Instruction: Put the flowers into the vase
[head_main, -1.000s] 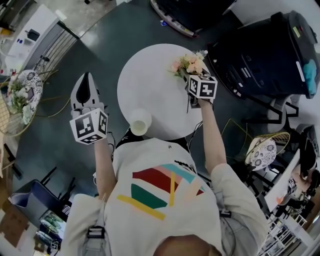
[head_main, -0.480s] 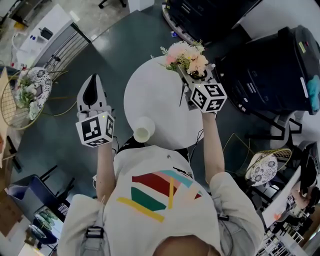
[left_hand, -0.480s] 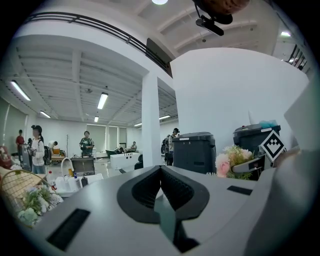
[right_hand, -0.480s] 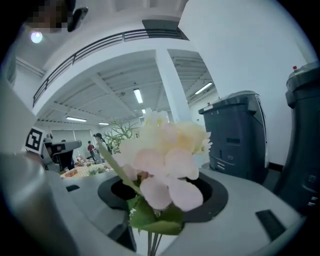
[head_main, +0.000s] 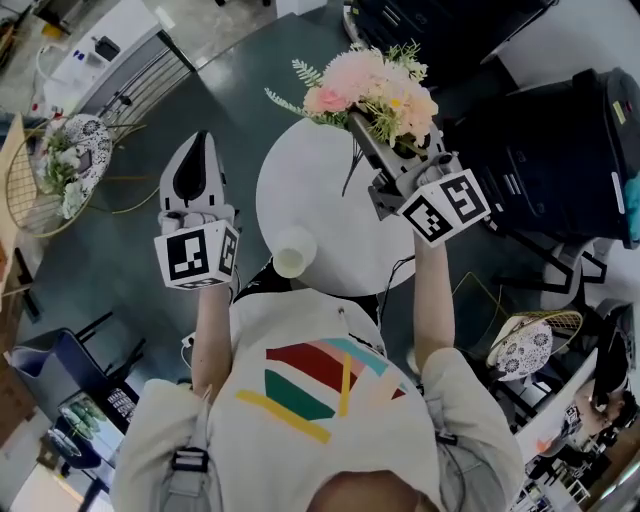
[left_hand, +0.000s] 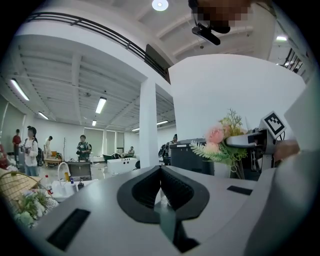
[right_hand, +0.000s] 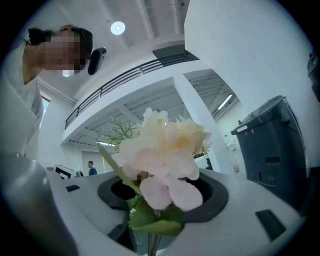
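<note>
A bunch of pink and cream flowers (head_main: 375, 88) with green fern sprigs hangs high above the round white table (head_main: 330, 190), its stems clamped in my right gripper (head_main: 358, 124), which points level. In the right gripper view the blooms (right_hand: 162, 152) fill the middle and the stems run down between the jaws of that gripper (right_hand: 152, 222). A white vase (head_main: 293, 250) stands empty at the table's near edge. My left gripper (head_main: 198, 140) is shut on nothing, out to the left of the table. From the left gripper view, the bunch (left_hand: 220, 144) shows to the right beyond the closed left gripper (left_hand: 160, 169).
Large black cases (head_main: 560, 130) crowd the floor right of the table. A wire basket with flowers (head_main: 62, 165) stands at the left, another patterned basket (head_main: 530, 338) at the lower right. Several people (left_hand: 31, 150) stand far off in the hall.
The right gripper has risen from the table's far edge with the flower bunch and swung it up to point level. The left gripper has lifted a little.
</note>
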